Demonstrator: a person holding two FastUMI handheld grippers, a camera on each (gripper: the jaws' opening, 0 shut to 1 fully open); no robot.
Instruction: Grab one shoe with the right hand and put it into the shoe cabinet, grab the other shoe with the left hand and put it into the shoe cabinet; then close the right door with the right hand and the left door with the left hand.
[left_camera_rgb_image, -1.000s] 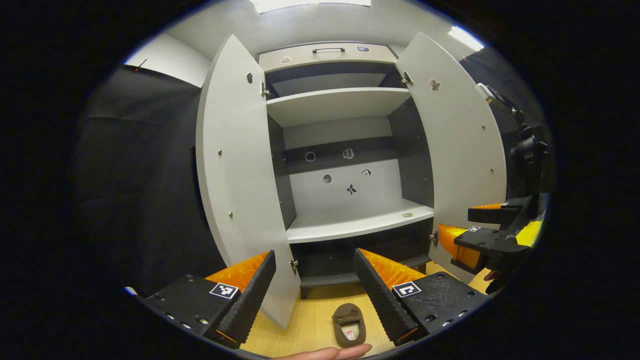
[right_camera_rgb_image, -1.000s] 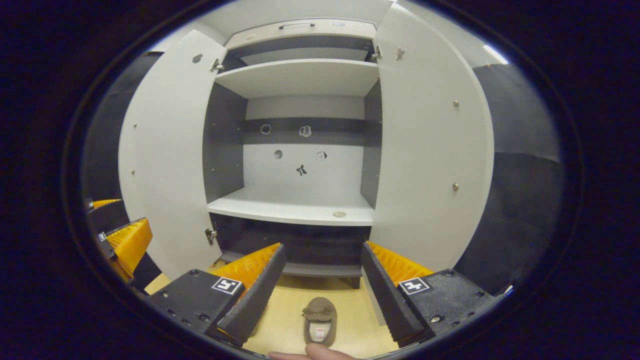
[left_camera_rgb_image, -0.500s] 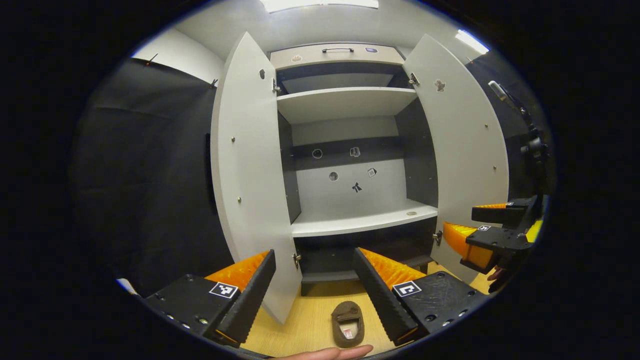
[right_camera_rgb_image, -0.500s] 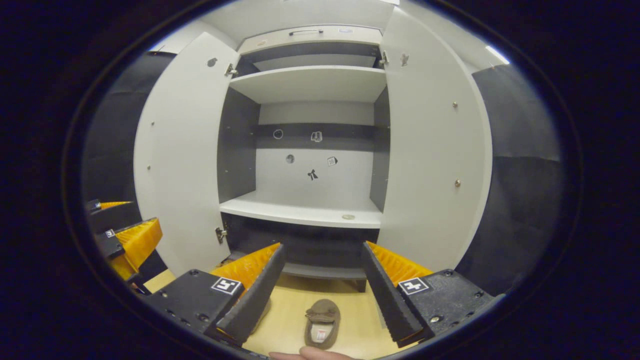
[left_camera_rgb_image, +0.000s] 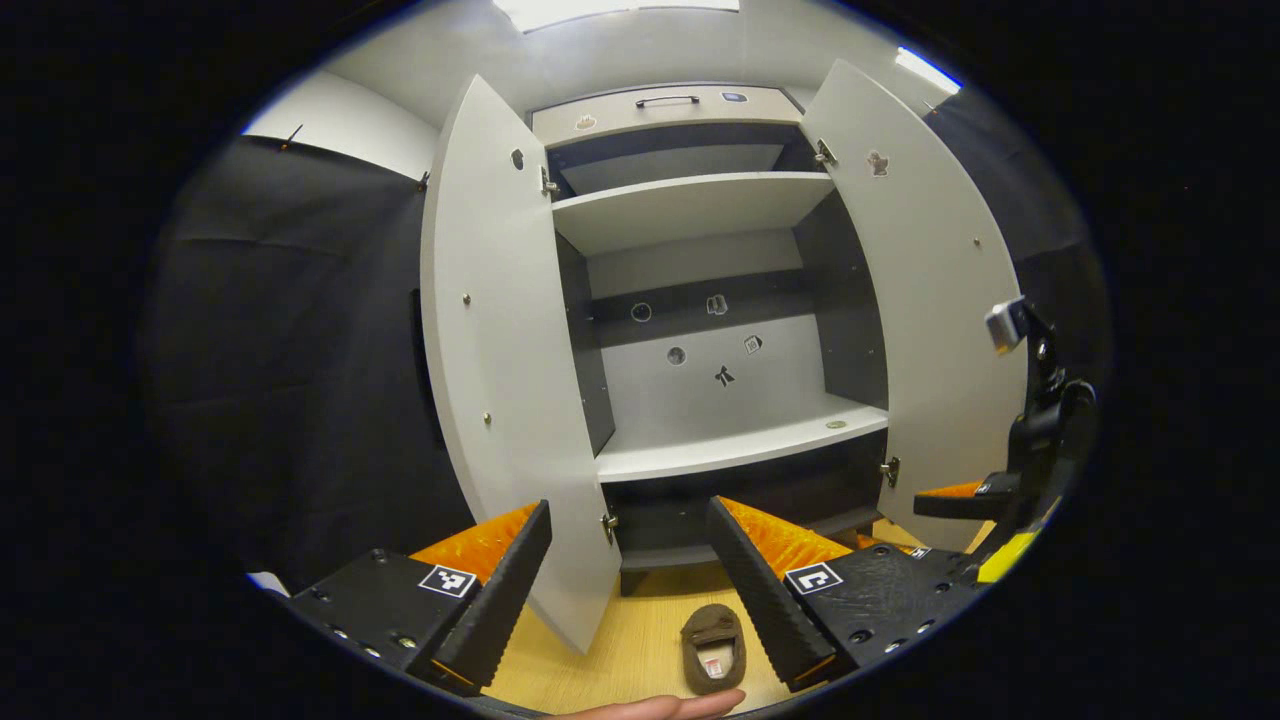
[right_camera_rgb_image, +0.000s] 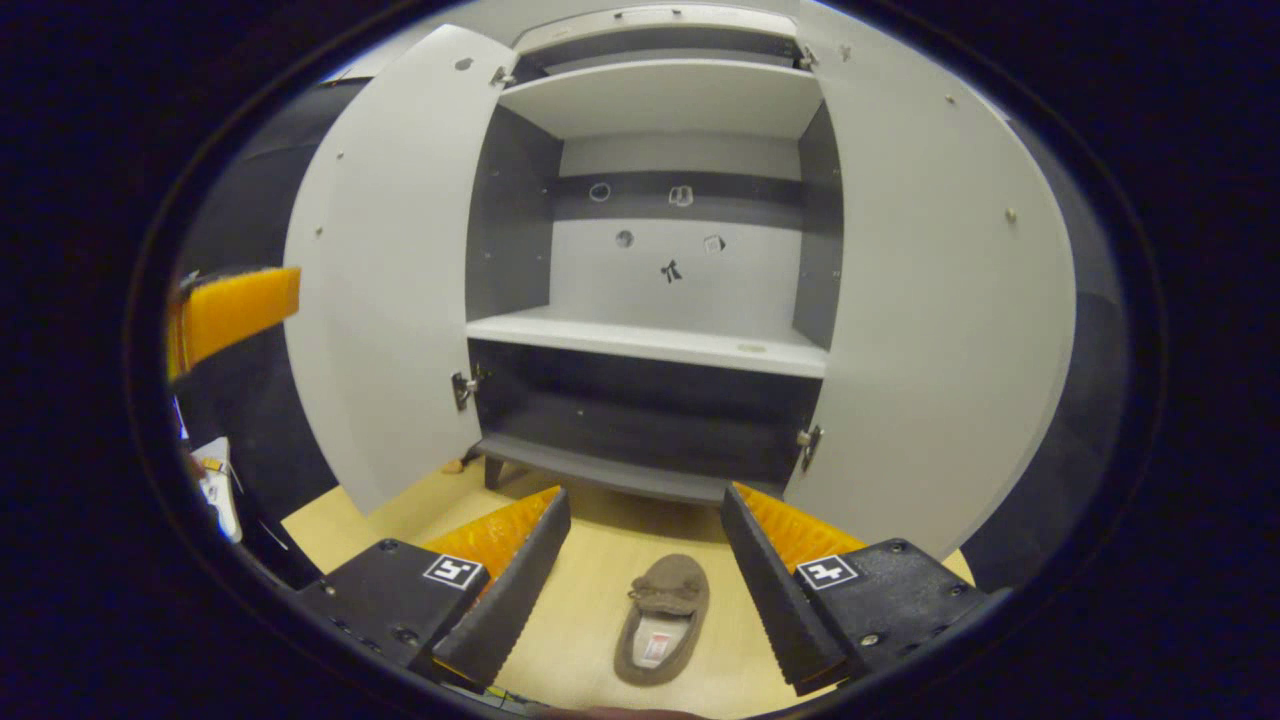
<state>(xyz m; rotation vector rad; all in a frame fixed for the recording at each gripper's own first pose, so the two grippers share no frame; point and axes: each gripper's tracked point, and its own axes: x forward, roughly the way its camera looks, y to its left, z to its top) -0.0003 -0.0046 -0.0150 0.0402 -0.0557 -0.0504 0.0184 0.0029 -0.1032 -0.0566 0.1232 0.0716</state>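
Right gripper view: shoe cabinet (right_camera_rgb_image: 655, 345) with both doors wide open, shelves bare, nothing stowed yet. Brown shoe (right_camera_rgb_image: 662, 620) on the wooden floor (right_camera_rgb_image: 590, 610), directly ahead of right claw (right_camera_rgb_image: 640, 570), spread wide, empty. Left claw (left_camera_rgb_image: 625, 580) likewise wide, empty. Second shoe's whereabouts unclear. All steps pending.

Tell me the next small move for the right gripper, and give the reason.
Probably lower the right gripper straight down over the brown shoe and then close. Its jaws are open, the shoe lies on the wooden floor between and just ahead of the fingertips, untouched, and both cabinet doors stand open, so the shelf is ready to take it.
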